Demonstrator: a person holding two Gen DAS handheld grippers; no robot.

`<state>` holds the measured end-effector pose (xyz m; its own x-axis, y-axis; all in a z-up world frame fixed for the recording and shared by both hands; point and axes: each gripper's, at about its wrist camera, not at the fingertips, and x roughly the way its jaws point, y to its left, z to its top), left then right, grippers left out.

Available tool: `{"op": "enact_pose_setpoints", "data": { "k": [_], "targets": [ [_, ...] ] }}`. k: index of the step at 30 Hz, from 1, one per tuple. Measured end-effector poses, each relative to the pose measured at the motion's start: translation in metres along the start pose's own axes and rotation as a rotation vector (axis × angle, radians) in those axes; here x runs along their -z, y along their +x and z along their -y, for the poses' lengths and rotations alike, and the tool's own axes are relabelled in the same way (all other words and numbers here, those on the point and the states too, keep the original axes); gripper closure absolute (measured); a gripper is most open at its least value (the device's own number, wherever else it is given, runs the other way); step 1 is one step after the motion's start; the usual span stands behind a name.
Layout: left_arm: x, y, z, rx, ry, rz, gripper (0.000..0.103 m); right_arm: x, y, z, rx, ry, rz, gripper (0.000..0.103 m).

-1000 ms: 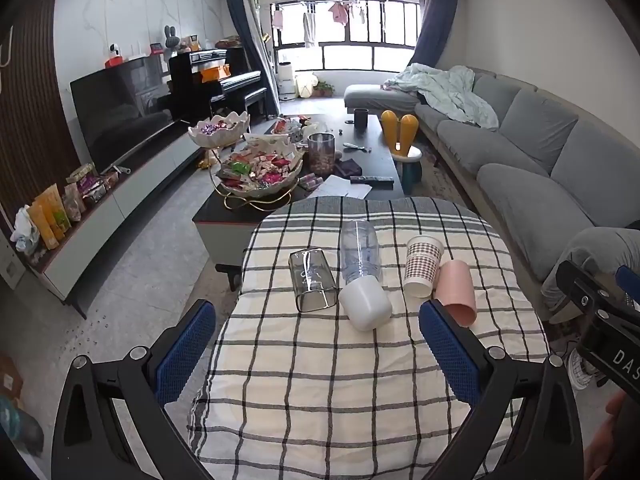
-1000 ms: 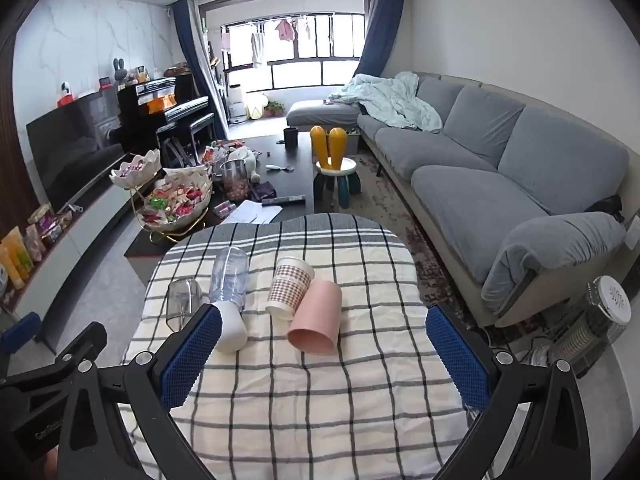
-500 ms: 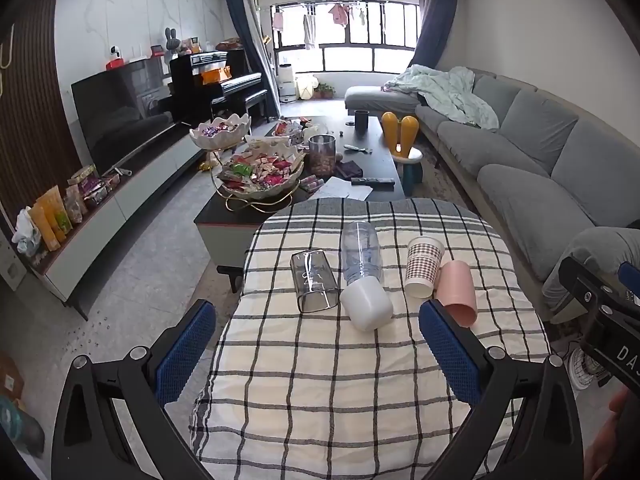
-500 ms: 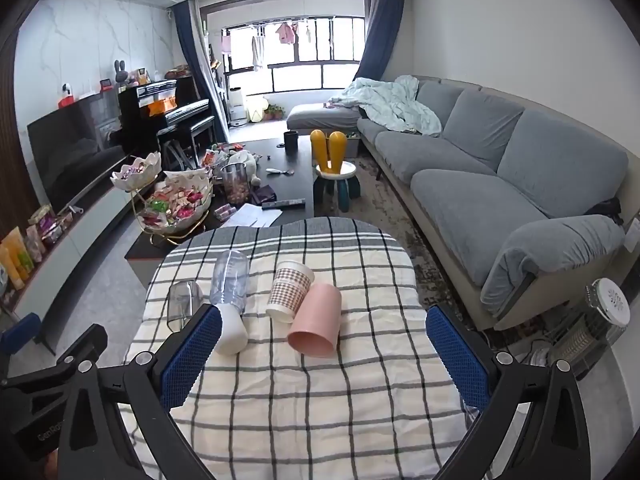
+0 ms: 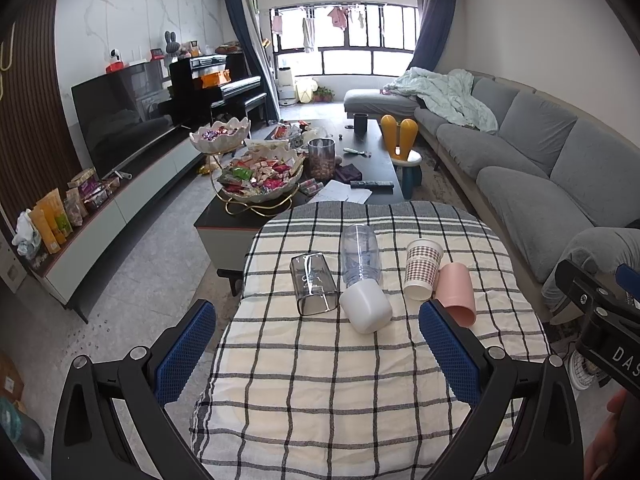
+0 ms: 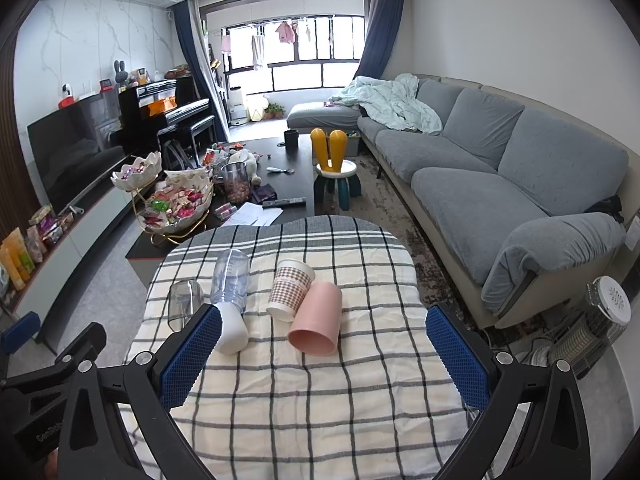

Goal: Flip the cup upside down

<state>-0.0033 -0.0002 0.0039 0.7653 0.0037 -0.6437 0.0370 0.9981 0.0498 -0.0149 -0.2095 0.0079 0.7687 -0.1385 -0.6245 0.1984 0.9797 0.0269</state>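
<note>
Task judged not yet begun. Four vessels are seen lying on their sides at frame centre on the checked worktop (image 6: 320,408): pink cup (image 6: 316,320), patterned paper cup (image 6: 289,289), clear glass (image 5: 313,283), bottle (image 5: 362,276). Left gripper (image 5: 318,354) and right gripper (image 6: 323,358): jaws apart, nothing held.

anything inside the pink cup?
Nothing visible. The pink cup lies on its side on the checked tablecloth, mouth toward the right wrist camera; the interior looks bare pink. The far bottom is shaded, so something small there can't be ruled out.
</note>
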Motion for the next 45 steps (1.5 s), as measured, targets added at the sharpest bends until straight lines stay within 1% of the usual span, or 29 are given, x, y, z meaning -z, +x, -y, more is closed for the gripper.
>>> {"op": "enact_pose_setpoints", "data": {
  "k": [2,7,19,30,33,39,40,45],
  "targets": [
    [0.000,-0.005,-0.006,-0.003,0.002,0.014,0.000,0.000,0.000,0.000,0.000,-0.001,0.000,0.000],
    [-0.003,-0.008,-0.002,-0.009,-0.003,0.049,0.000,0.000,0.001,-0.001,-0.001,0.001,-0.001,0.000],
    [-0.004,-0.006,-0.001,-0.008,-0.003,0.049,0.000,0.001,0.002,-0.001,-0.002,0.002,-0.003,0.000],
    [0.000,0.007,-0.001,-0.006,-0.009,0.025,0.000,0.005,0.004,-0.002,-0.001,0.002,-0.013,0.000],
    [0.001,0.012,-0.002,-0.006,-0.012,0.015,0.000,0.003,0.015,-0.005,0.001,-0.001,-0.025,0.000],
    [0.002,0.023,-0.005,-0.009,-0.016,0.000,0.000,0.002,0.017,-0.006,0.001,-0.001,-0.031,0.000],
    [0.002,0.024,-0.005,-0.011,-0.016,-0.001,0.000,0.007,0.024,-0.008,0.002,-0.001,-0.038,0.000],
    [0.003,0.033,-0.008,-0.015,-0.018,-0.012,0.000,0.007,0.034,-0.012,0.002,-0.003,-0.056,0.000]
  ]
}}
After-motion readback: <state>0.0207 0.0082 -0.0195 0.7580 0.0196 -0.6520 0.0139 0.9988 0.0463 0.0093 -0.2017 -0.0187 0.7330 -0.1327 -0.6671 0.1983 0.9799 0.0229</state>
